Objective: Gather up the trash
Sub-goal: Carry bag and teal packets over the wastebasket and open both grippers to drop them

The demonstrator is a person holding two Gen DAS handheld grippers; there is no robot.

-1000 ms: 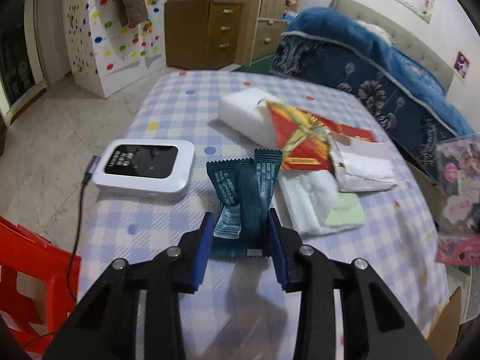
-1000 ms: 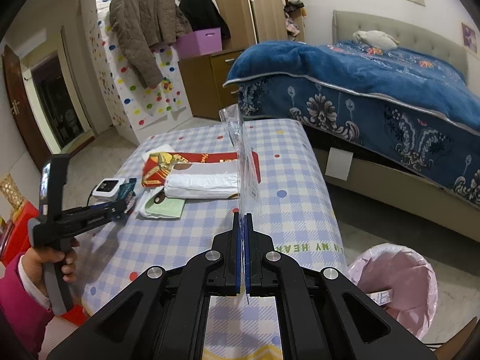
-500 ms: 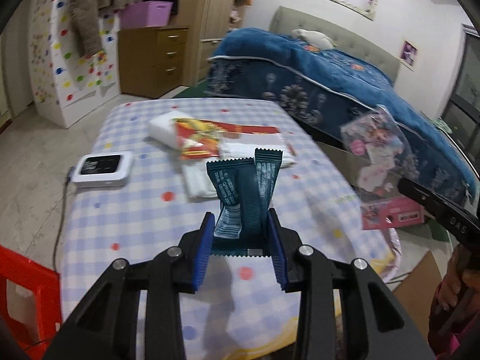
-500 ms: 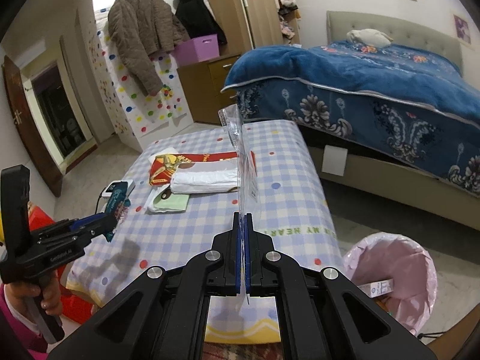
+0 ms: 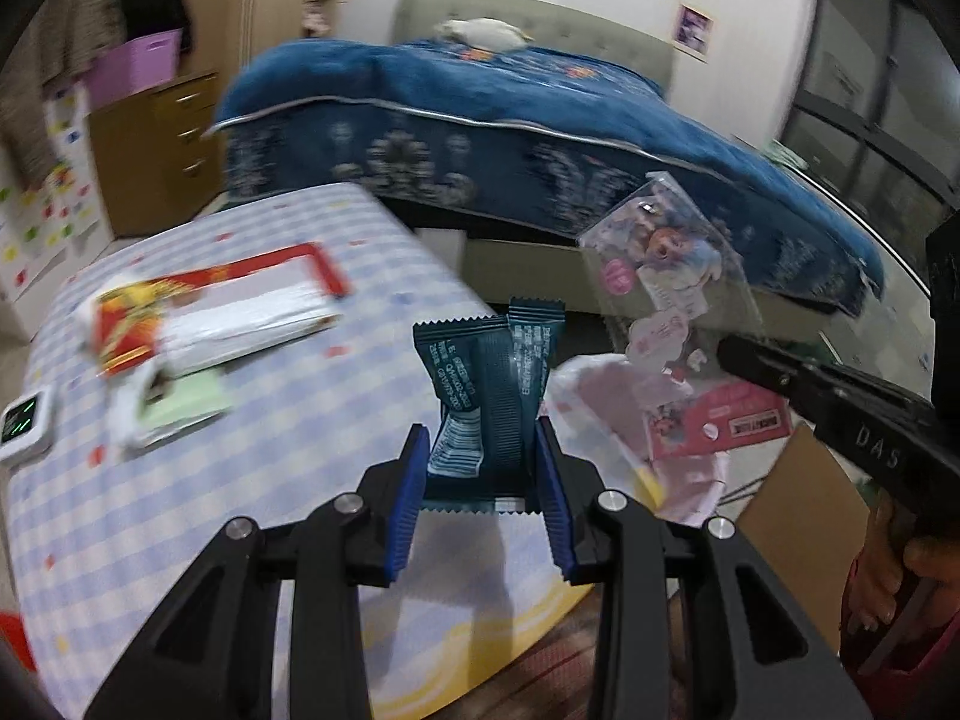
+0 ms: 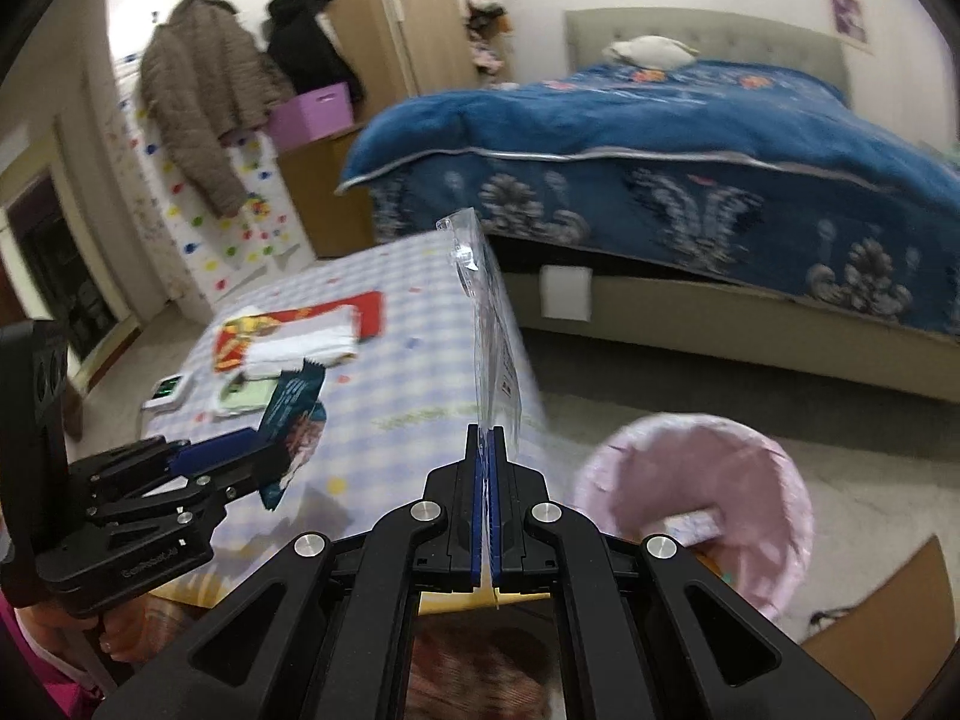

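Note:
My left gripper [image 5: 483, 468] is shut on a dark teal snack wrapper [image 5: 492, 378], which stands up between the blue pads over the table's near corner. In the right wrist view that gripper [image 6: 258, 450] and its wrapper [image 6: 294, 414] hang at the left. My right gripper [image 6: 486, 438] is shut on a thin clear plastic package [image 6: 489, 324], seen edge-on. From the left it shows as a toy package [image 5: 666, 264] above the pink-lined trash bin [image 6: 780, 468]. The bin's bag [image 5: 600, 396] lies just behind the wrapper.
On the checked tablecloth [image 6: 408, 384] lie a red packet [image 5: 132, 324], a white bag [image 5: 240, 330], a green item [image 5: 186, 402] and a white device [image 5: 24, 426]. A blue-covered bed [image 6: 660, 138] stands beyond, and brown cardboard [image 6: 888, 618] beside the bin.
Both grippers swung right, off the middle of the table toward its corner and the bin. Each keeps its grip on its piece of trash.

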